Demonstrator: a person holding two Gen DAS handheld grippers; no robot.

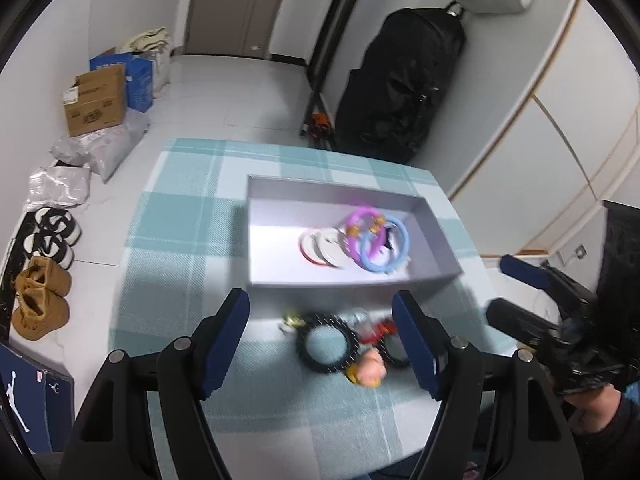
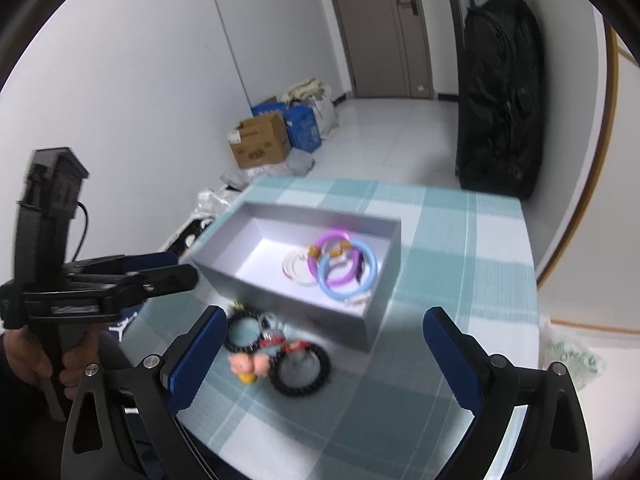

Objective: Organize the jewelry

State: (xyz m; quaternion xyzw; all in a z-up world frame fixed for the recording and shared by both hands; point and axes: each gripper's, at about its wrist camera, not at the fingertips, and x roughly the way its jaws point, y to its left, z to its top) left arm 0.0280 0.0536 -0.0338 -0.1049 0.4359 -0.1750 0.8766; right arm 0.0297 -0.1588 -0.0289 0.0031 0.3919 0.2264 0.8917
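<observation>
1. Grippers: the left gripper (image 1: 320, 344) stands with its jaws apart and nothing between the pads; the right gripper (image 2: 324, 354) is spread wide, likewise empty. Both hover above the near table edge.
2. Loose pile, nearest: two black beaded bracelets (image 1: 328, 346), a small pink figure charm (image 1: 370, 372) and red pieces lie tangled on the checked tablecloth (image 1: 180, 240), just in front of the box.
3. Handling judgement: the beaded rings look light and probably elastic, liable to slip or drag neighbours along. A pinch across one band at its outer arc, clear of the charm, seems safest.
4. Grey box (image 1: 276, 284), beyond: holds a purple bangle (image 1: 360, 232), blue bangle (image 1: 386, 246) and white rings (image 1: 322, 248), apparently rigid, overlapping at its right end.
</observation>
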